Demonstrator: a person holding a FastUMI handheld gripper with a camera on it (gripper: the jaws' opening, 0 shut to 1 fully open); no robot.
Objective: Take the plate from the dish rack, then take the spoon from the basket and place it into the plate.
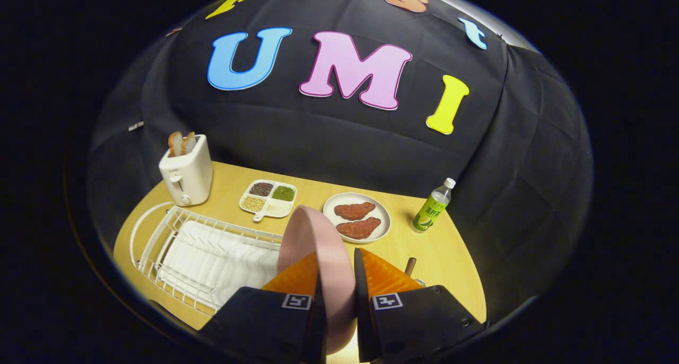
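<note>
A pink plate (313,242) stands on edge between my two orange fingers, and my gripper (336,266) is shut on its rim. The plate is held up in the air, above the right end of the white wire dish rack (196,252), whose slots lie below and to the left of the fingers. Just past the right finger a brown wooden handle (410,266) pokes up; what it belongs to is hidden behind the finger.
On the wooden table (445,252) beyond the fingers stand a white toaster (186,174) with bread, a white divided dish (268,198) of grains, a white plate with two meat pieces (357,218), and a green bottle (432,207) at the right.
</note>
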